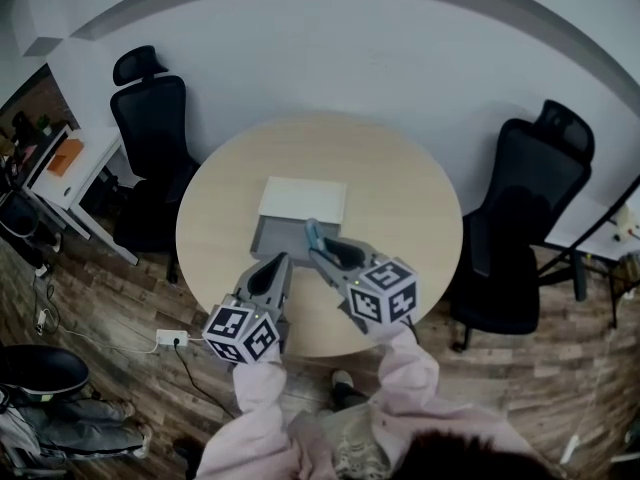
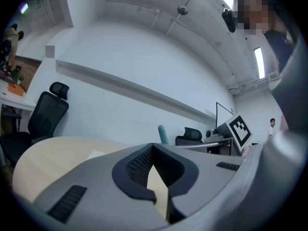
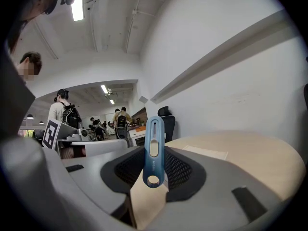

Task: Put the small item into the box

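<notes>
Right tongs [image 1: 314, 252] [image 3: 154, 163]: clamped on blue item [image 1: 313, 235] [image 3: 153, 153], a slim piece with a slot and a hole at the near end. It stands upright between the pads and pokes out above the tips.

Left tongs [image 1: 283, 259] [image 2: 153, 147]: tips together, nothing between them, only worktop [image 1: 400, 208] showing through the gap behind the tips.

Both tongs are over the near edge of the round worktop, side by side, left one just beside the right. From the left gripper view the item's tip [image 2: 162, 134] is up and right of the left tips, with the right tongs' marker cube [image 2: 239, 129] further right.

Box [image 1: 281, 239]: grey, open, straight ahead of both sets of tips. Its white lid [image 1: 303, 200] lies on the far side, beyond the tongs. In the head view the item overlaps the box's right end; can't tell whether it's above the box or touching it.

Black chair [image 1: 150, 118] well off to the left of the left tongs, second chair [image 1: 530, 198] well off to the right of the right tongs. Several people stand in the room's far part in the right gripper view.
</notes>
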Motion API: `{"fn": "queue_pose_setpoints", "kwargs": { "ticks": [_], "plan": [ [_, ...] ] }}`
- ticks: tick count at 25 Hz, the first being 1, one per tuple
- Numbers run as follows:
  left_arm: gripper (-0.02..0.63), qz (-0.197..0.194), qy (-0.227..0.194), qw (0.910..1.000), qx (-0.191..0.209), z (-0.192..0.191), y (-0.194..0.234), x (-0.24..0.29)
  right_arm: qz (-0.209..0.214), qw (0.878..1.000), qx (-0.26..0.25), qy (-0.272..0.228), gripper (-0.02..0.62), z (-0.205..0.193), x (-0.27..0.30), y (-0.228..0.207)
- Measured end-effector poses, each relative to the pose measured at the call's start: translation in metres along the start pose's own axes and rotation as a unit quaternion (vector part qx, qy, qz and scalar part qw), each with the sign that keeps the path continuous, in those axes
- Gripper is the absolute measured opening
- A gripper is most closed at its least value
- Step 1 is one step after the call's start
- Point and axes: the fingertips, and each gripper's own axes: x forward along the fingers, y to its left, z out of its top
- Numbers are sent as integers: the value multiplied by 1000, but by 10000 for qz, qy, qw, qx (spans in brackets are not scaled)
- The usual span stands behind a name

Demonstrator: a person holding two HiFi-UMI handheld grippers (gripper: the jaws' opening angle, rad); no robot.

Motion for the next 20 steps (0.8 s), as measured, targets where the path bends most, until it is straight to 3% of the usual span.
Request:
{"fn": "queue_pose_setpoints", "kwargs": {
  "ticks": [20],
  "plan": [
    [9, 417, 58, 9990, -176, -9, 39, 32, 548, 9972, -92, 501, 129, -3, 52, -30]
  ]
}}
